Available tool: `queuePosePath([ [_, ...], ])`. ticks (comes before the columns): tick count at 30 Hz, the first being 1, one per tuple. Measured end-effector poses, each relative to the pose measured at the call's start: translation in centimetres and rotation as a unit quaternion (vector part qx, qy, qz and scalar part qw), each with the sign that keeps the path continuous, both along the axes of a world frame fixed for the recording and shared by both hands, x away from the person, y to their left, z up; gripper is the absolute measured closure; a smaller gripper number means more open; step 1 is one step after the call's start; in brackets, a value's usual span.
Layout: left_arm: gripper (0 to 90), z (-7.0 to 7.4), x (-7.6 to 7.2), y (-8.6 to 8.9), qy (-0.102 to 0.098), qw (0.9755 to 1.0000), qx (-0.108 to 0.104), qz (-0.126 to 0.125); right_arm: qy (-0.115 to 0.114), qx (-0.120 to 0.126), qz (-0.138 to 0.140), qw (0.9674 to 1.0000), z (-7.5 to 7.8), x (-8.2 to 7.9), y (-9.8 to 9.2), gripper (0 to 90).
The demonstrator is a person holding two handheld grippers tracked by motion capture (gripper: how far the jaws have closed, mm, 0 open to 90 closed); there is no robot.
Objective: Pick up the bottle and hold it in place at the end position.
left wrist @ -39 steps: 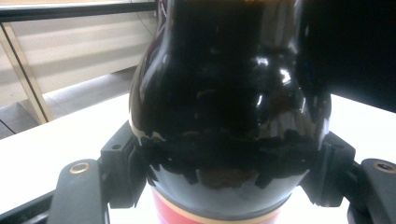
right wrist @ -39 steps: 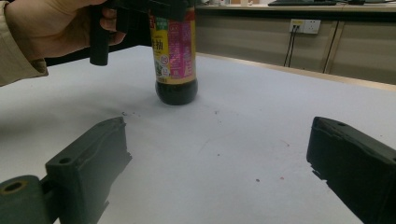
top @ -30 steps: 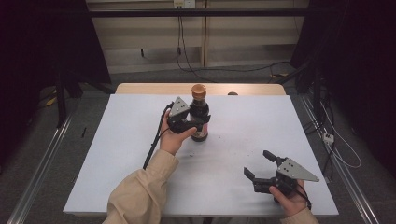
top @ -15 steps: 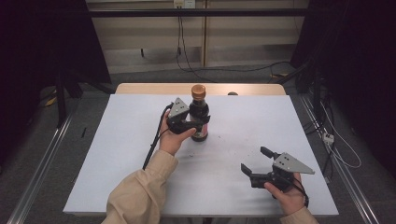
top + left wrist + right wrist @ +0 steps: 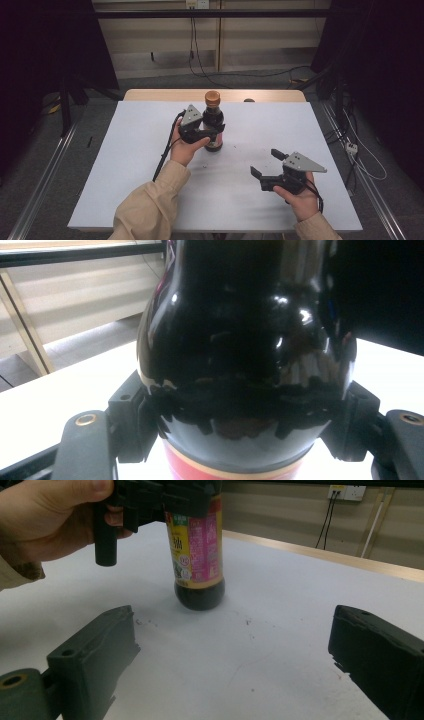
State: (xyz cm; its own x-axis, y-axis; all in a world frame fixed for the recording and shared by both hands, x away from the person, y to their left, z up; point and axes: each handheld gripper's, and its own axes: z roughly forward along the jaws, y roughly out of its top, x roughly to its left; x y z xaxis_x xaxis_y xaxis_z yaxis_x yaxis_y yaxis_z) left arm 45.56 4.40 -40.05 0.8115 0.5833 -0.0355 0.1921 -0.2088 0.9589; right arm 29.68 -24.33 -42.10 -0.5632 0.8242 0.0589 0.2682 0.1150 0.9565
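Bottle (image 5: pixel 213 122) clamped upright in left gripper (image 5: pixel 212 133) on table (image 5: pixel 125 165).

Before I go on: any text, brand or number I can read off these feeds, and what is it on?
Bottle label: large Chinese characters down its left side, one reads "油"; the others are cut off or blurred.
Pink panel and small round marks on that label: too small and blurred to read.
Left gripper, right gripper: no markings.

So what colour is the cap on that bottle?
Orange-brown; the cap on the bottle shows best in the high view.
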Motion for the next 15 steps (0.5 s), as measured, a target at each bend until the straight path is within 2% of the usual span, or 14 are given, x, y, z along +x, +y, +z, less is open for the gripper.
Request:
queuePosePath([
  [12,28.4,0.0,-0.1,0.0,0.001,1.0,0.001,0.003,0.007,0.012,-0.002,0.9999,1.3,2.1,0.3,3.9],
  [15,28.4,0.0,-0.1,-0.1,0.001,1.0,0.001,0.003,0.015,0.021,-0.002,0.9997,1.6,2.5,0.4,3.3],
])
